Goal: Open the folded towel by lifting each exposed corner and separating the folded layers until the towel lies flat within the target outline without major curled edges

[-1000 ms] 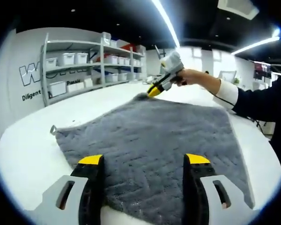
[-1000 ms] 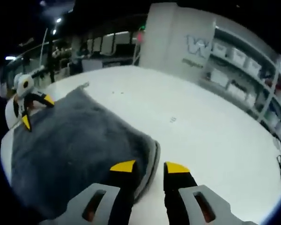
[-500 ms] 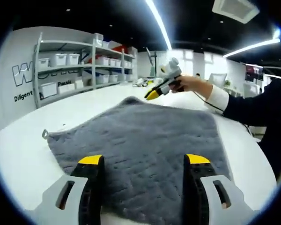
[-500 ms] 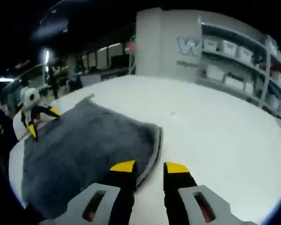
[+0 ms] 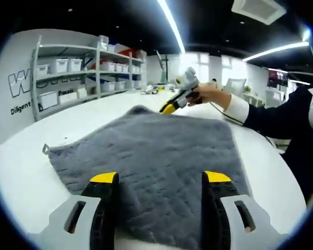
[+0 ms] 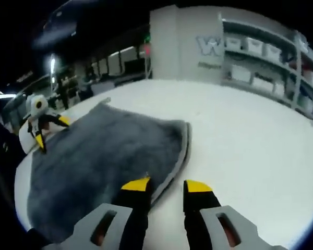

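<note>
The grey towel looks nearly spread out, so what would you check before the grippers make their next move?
1. Grey towel fully on the white table: ok.
2. Towel opened to one layer: not ok; a doubled edge shows in the right gripper view.
3. Right gripper free of cloth: ok, open beside that edge.
4. Left gripper free of cloth: ok, open above the towel.
5. Target outline on the table: cannot tell.
6. Hanging loop lying flat: cannot tell.

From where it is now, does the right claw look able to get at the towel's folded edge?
Probably yes: the right claw sits open right at the towel and its layered edge, with bare table beside it and nothing between.
</note>
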A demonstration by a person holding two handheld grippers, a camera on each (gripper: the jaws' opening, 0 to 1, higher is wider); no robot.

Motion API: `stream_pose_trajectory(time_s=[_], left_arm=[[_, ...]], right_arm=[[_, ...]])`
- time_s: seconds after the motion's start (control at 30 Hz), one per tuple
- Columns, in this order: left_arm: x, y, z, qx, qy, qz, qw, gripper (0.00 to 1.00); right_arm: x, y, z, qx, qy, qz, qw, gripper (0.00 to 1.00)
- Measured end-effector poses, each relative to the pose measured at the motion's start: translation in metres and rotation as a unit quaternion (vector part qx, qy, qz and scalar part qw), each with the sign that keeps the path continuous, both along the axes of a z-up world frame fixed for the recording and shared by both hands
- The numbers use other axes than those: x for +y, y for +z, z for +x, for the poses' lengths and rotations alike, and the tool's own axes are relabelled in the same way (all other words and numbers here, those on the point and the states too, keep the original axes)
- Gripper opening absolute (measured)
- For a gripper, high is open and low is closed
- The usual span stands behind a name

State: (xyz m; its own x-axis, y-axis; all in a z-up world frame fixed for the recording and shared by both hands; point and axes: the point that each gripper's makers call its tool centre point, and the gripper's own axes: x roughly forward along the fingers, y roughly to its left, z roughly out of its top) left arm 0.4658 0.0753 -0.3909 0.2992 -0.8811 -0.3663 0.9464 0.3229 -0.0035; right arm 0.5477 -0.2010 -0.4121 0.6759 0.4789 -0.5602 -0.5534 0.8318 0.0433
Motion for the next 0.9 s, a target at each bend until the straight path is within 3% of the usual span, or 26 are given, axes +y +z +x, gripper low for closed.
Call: stream_pose_trajectory(time_s=[0.37, 0.7, 0.9], left_arm=[[-0.004, -0.018, -0.014, 0.005, -0.006, 0.031, 0.9995, 0.59], [-0.007, -0.018, -0.016, 0.008, -0.003, 0.029, 0.9995, 0.59], [-0.01, -0.019, -0.019, 0.007, -0.003, 0.028, 0.9996, 0.58]], right_arm=[[0.013, -0.002, -0.012, -0.012, 0.036, -0.009, 0.9992, 0.0], [0.003, 0.011, -0.01, -0.035, 0.023, -0.022, 0.9989, 0.0], [-0.001, 0.017, -0.007, -0.059, 0.016, -0.054, 0.9967, 0.0]])
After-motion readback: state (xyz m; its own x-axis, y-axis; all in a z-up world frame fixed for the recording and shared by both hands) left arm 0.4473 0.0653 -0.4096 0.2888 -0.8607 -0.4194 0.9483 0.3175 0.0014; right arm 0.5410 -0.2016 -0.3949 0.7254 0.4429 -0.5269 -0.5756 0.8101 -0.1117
